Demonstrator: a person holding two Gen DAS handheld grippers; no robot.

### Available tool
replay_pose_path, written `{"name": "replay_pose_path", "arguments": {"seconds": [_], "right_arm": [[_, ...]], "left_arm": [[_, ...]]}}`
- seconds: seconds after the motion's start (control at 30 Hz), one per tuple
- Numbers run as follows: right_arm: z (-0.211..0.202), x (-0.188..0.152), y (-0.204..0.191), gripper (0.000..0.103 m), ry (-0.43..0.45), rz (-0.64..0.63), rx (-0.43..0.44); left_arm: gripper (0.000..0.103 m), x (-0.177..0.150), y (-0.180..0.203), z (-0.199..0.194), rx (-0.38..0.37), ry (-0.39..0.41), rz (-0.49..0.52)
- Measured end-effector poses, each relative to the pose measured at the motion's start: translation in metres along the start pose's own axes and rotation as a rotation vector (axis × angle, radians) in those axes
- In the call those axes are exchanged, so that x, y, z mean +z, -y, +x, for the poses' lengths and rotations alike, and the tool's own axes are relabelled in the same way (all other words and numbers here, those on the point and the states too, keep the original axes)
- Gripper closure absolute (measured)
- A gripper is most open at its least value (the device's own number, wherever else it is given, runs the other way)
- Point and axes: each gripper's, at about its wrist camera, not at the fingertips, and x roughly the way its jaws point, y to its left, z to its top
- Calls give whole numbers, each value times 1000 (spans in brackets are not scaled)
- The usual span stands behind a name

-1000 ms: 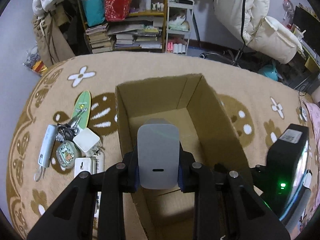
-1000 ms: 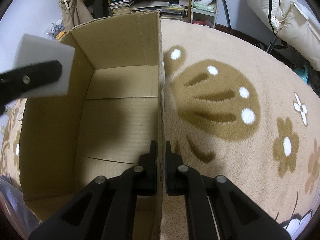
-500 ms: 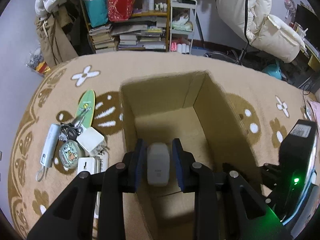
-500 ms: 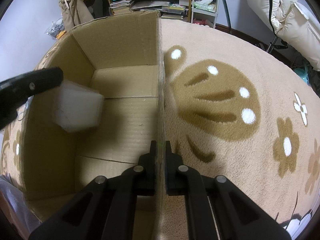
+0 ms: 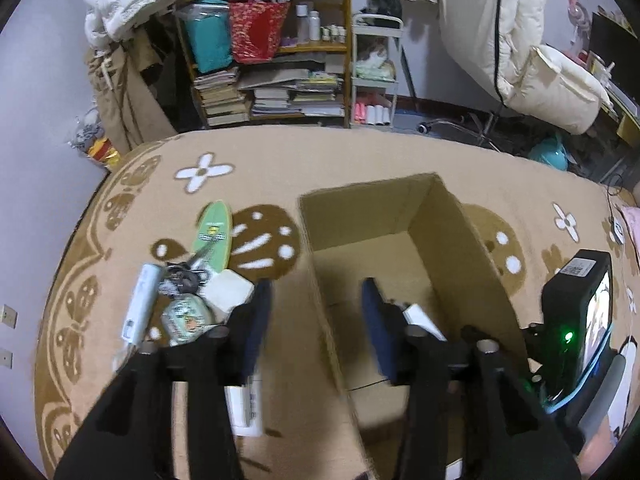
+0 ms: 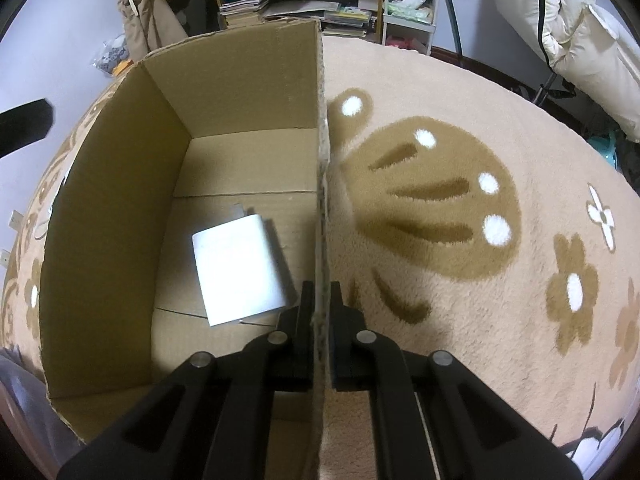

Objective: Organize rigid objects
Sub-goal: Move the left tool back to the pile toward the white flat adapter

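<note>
An open cardboard box (image 5: pixel 448 240) (image 6: pixel 132 184) stands on the patterned rug. A white charger block (image 6: pixel 238 270) (image 5: pixel 422 320) lies flat on the box floor. My left gripper (image 5: pixel 316 320) hangs open over the box's left wall with nothing between its fingers. My right gripper (image 6: pixel 321 312) is shut on the box's right wall. Left of the box lies a pile: a green mini skateboard (image 5: pixel 214 232), a white tube (image 5: pixel 140 300), keys (image 5: pixel 180 278), a white cube adapter (image 5: pixel 228 294) and a round tin (image 5: pixel 186 318).
A bookshelf (image 5: pixel 272 52) and a white cart (image 5: pixel 374 76) stand beyond the rug's far edge. A padded chair (image 5: pixel 556 92) is at the back right. The right gripper's black body (image 5: pixel 576 312) with a green light sits right of the box.
My left gripper opened and let go of the white charger, which dropped onto the box floor. The gripper then shifted left over the box wall. The right gripper kept its hold.
</note>
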Motion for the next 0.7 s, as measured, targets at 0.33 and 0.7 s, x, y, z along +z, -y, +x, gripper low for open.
{"name": "replay_pose_path", "arguments": {"seconds": [0.33,0.7], "right_arm": [[-1,-1,1,96,-1,0,-2],[1,-2,0,96,-4,-2,-4]], "left_arm": [[3,-12,-41,-10,82,47,-39],[3,-37,-86,7,87,4,-156]]}}
